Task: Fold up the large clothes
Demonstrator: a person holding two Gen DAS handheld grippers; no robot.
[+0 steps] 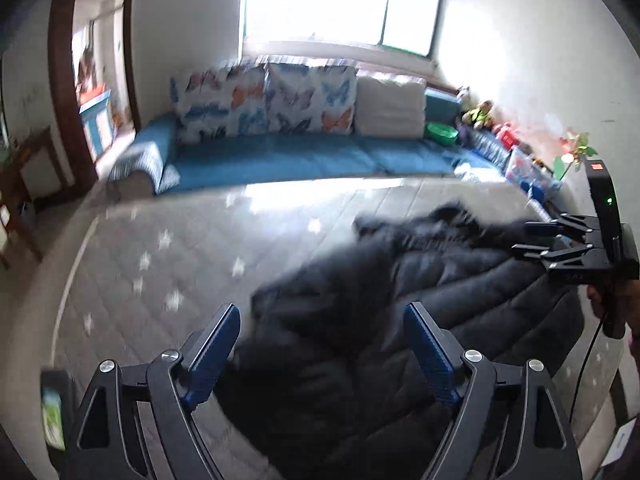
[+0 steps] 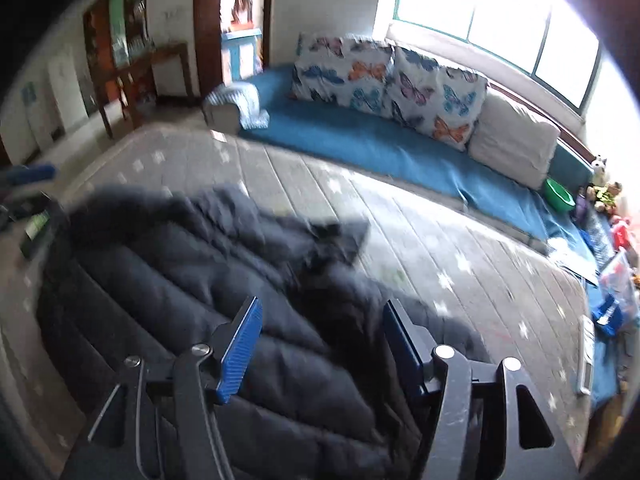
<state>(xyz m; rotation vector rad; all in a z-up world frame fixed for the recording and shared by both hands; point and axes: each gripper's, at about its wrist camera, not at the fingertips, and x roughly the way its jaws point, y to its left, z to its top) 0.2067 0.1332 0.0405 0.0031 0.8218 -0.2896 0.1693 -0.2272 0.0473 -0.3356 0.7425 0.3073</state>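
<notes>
A large black quilted puffer jacket (image 1: 400,320) lies rumpled on a grey star-patterned mattress (image 1: 160,260). My left gripper (image 1: 320,320) is open above the jacket's near left part, its blue pads spread wide. In the right wrist view the jacket (image 2: 180,280) fills the lower left, and my right gripper (image 2: 320,320) is open just above it with nothing between its pads. The right gripper also shows at the right edge of the left wrist view (image 1: 524,236), over the jacket's far side, with its jaws apart. The mattress shows in the right wrist view too (image 2: 440,240).
A blue sofa (image 1: 280,160) with butterfly cushions (image 1: 272,100) and a white cushion (image 1: 390,108) runs along the mattress's far side. Toys and a green bowl (image 1: 442,133) crowd the right corner. A wooden table (image 2: 160,64) and doorway stand at the left.
</notes>
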